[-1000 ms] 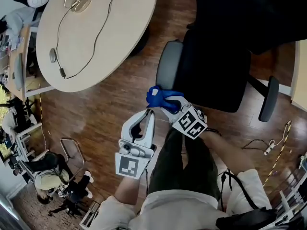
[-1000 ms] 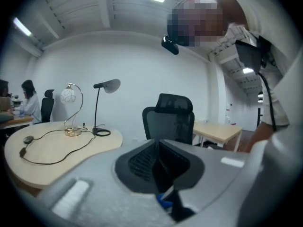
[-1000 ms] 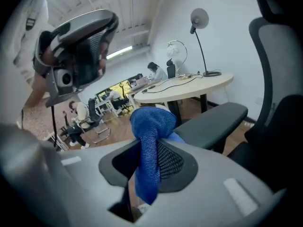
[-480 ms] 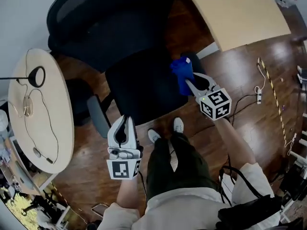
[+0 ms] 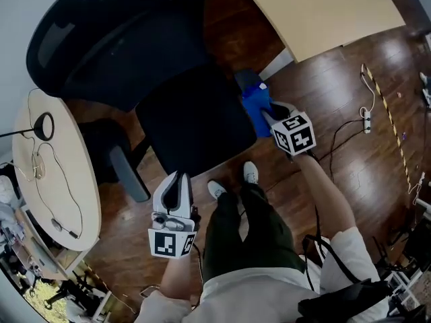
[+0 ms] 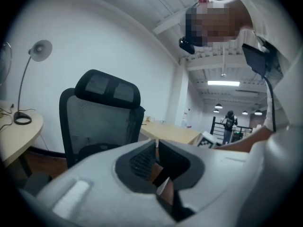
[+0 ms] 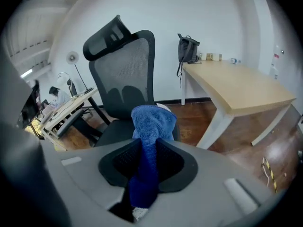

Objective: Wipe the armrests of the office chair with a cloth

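Observation:
The black office chair [image 5: 182, 113] stands in front of me, mesh back [image 7: 125, 65] to the upper left. A blue cloth [image 5: 256, 106] lies over its right armrest [image 5: 248, 79], which is mostly hidden beneath it. My right gripper [image 5: 268, 115] is shut on the blue cloth [image 7: 152, 122], which bunches out past its jaws. The grey left armrest [image 5: 128, 173] is bare. Just right of that armrest and near my body, my left gripper [image 5: 176, 184] is shut with nothing in it. In the left gripper view, the left gripper [image 6: 157, 145] points at the chair's back [image 6: 102, 112].
A round table [image 5: 54, 180] with a desk lamp and cable stands at the left. A beige desk [image 5: 323, 12] fills the upper right, with a backpack [image 7: 188, 48] on its far end. A power strip and cables [image 5: 367, 120] lie on the wooden floor. My shoes [image 5: 249, 173] are by the seat.
The right gripper carried the blue cloth from the grey armrest across to the other armrest and now rests on it. The left gripper drew back toward my body.

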